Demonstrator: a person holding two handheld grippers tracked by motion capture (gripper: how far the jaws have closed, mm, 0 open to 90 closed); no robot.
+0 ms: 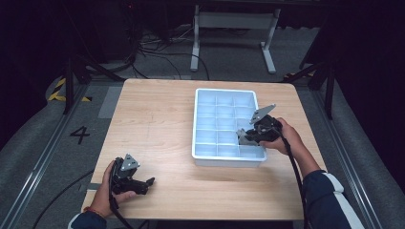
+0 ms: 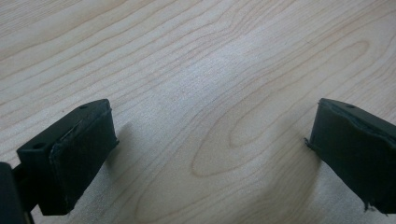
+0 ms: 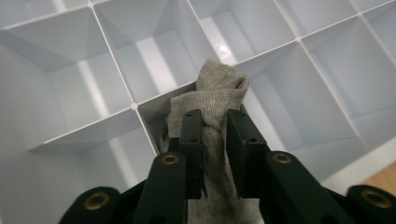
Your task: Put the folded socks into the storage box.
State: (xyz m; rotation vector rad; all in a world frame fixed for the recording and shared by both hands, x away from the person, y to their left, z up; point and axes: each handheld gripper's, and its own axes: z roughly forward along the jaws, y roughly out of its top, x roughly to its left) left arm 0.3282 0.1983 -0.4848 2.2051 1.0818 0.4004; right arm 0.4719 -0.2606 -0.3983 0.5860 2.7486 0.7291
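A white tray (image 1: pixel 199 157) split into many square compartments lies on the right half of the wooden table (image 1: pixel 157 119). My right gripper (image 1: pixel 243 137) hangs over the tray's right side, shut on a grey sock (image 3: pixel 212 95) that stands bunched between the jaws and reaches down into one compartment (image 3: pixel 159 121). The same grey sock (image 1: pixel 243 136) shows as a small grey patch at the jaw tips. My left gripper (image 1: pixel 149 183) rests near the table's front left corner, open, with bare wood (image 2: pixel 210 116) between its jaws.
The tray's other compartments (image 3: pixel 140 51) hold nothing that I can see. A white metal frame (image 1: pixel 234 28) and cables (image 1: pixel 157 52) stand on the floor beyond the table. Bare wood spreads left of the tray.
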